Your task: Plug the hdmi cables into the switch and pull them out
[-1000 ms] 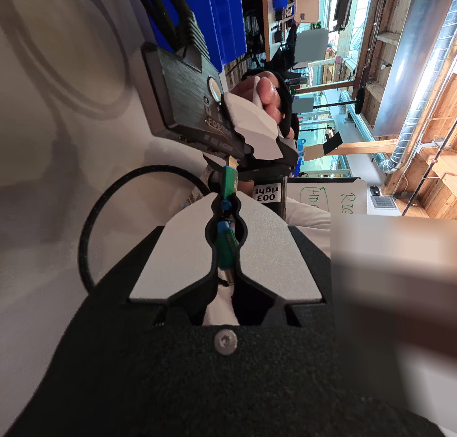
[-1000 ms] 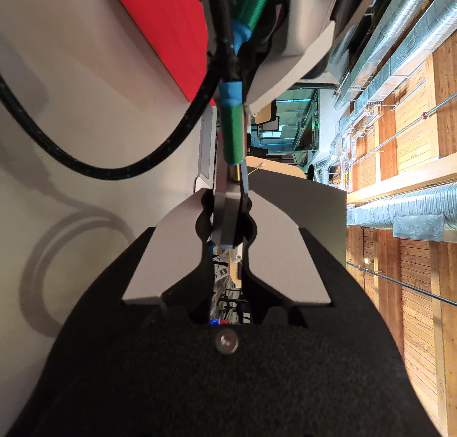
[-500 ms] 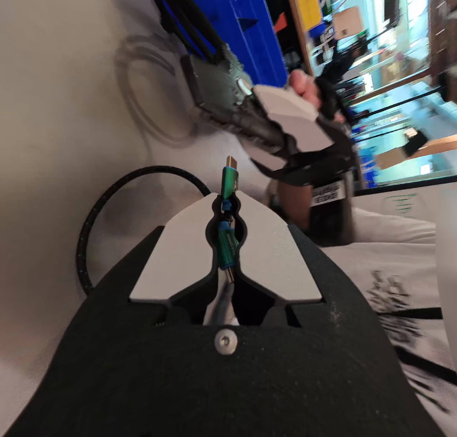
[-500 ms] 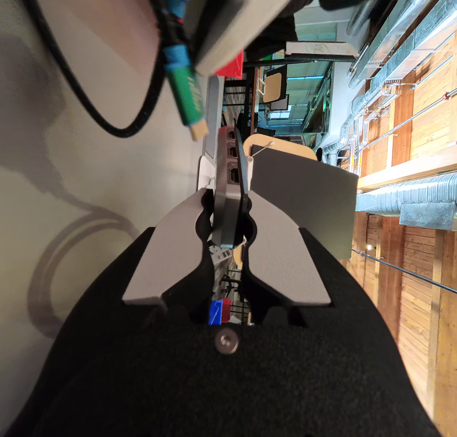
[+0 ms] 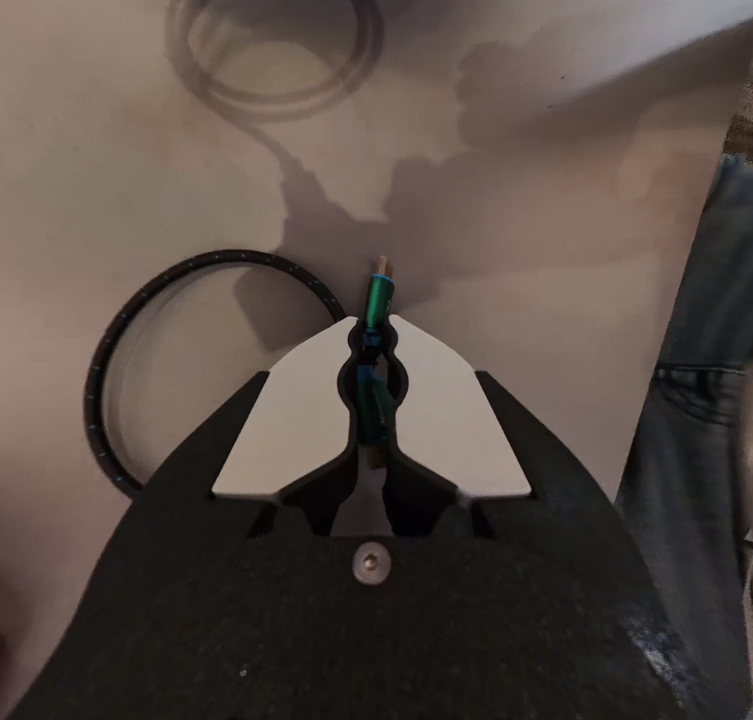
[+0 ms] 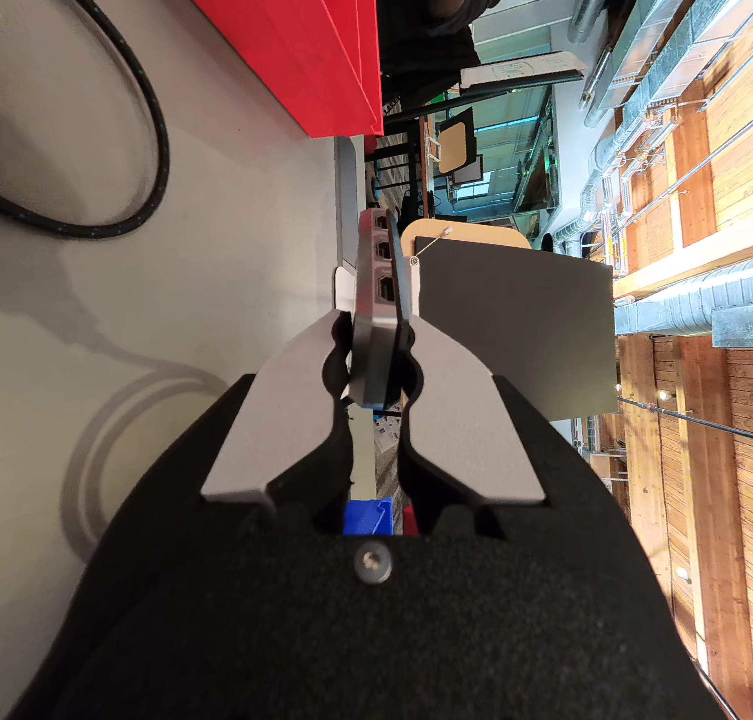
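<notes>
My left gripper (image 5: 374, 326) is shut on a black braided HDMI cable just behind its green plug (image 5: 378, 298), whose metal tip points away over the pale table. The cable loops (image 5: 122, 358) round to the left, and its second green plug (image 5: 373, 411) hangs between the fingers. My right gripper (image 6: 377, 317) is shut on the grey HDMI switch (image 6: 377, 293), held on edge above the table with three empty ports facing the camera. The cable also shows in the right wrist view (image 6: 138, 102) at the upper left. The switch is out of the left wrist view.
A red bin (image 6: 293, 49) stands on the table at the top of the right wrist view. The table edge (image 6: 346, 195) lies just beyond the switch. A person's jeans (image 5: 701, 374) fill the right side of the left wrist view.
The green plug has come out of the switch. My left gripper has swung away with the cable and now looks down at the table. The right gripper still holds the switch.
</notes>
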Tool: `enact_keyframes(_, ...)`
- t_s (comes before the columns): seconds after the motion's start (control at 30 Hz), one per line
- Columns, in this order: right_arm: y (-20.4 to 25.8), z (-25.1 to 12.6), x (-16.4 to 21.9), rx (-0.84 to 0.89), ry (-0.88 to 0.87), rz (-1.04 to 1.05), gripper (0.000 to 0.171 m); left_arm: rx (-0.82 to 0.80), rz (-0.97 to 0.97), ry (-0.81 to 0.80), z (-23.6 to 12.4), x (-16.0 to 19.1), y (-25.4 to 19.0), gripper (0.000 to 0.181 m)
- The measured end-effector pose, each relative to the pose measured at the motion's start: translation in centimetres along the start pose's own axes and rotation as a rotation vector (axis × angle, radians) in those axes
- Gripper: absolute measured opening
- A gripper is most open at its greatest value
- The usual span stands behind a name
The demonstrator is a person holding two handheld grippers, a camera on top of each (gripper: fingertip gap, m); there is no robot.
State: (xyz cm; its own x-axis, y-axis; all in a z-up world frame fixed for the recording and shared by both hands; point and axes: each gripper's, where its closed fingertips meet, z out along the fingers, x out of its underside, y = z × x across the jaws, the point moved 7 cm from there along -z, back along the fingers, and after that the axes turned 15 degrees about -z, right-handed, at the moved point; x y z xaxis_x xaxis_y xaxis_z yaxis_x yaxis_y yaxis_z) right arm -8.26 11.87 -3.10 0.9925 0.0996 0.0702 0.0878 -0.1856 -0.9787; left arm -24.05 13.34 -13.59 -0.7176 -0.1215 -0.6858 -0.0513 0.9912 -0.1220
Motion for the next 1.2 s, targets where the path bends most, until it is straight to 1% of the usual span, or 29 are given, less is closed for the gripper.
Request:
enact_keyframes(0.07,0.0,0.0,0.1,-0.002,0.0,0.001,0.022,-0.027,0.103,-0.03,-0.4,0.0,-0.4,0.012)
enact_keyframes(0.13,-0.1,-0.1,0.2,-0.002,0.0,0.007,0.022,-0.078,0.251,-0.057,-0.8,0.1,-1.1,0.018)
enact_keyframes(0.2,-0.2,-0.2,0.3,0.0,0.0,0.015,0.022,-0.135,0.381,-0.051,-0.9,0.2,-1.6,0.019)
enact_keyframes(0.33,-0.3,-0.2,0.5,-0.004,0.004,0.017,0.022,-0.158,0.538,0.034,-0.2,0.4,-1.8,0.025)
enact_keyframes(0.43,-0.3,-0.2,0.6,-0.006,0.005,0.019,0.022,-0.256,0.658,0.112,0.4,0.5,-1.0,0.028)
enact_keyframes(0.57,-0.3,-0.3,0.7,-0.009,0.004,0.022,0.022,-0.357,0.82,0.159,0.7,0.8,-1.0,0.017)
enact_keyframes(0.63,-0.3,-0.3,0.7,-0.012,0.003,0.024,0.022,-0.38,0.838,0.171,0.9,0.7,-0.9,0.016)
enact_keyframes(0.73,-0.2,-0.2,0.7,-0.017,0.004,0.023,0.022,-0.427,0.736,0.161,1.1,0.4,-0.3,0.014)
enact_keyframes(0.8,-0.1,-0.2,0.6,-0.015,0.005,0.011,0.022,-0.392,0.619,0.123,0.7,-0.1,-0.3,0.013)
enact_keyframes(0.87,0.0,-0.2,0.5,-0.009,0.005,0.0,0.022,-0.27,0.41,0.067,-0.4,-1.4,-0.4,0.013)
enact_keyframes(0.93,0.2,-0.1,0.4,-0.005,0.004,-0.012,0.022,-0.113,0.174,0.005,-2.3,-3.4,-0.3,0.012)
enact_keyframes(1.03,0.5,0.1,0.0,-0.008,0.0,-0.031,0.022,0.185,-0.192,-0.065,-5.7,-7.1,-0.1,0.012)
enact_keyframes(1.1,0.6,0.2,-0.4,-0.004,-0.008,-0.041,0.022,0.357,-0.389,-0.064,-7.3,-9.2,0.1,0.012)
enact_keyframes(1.2,0.5,0.2,-1.0,0.003,-0.02,-0.055,0.022,0.483,-0.571,0.015,-7.6,-10.6,0.7,0.012)
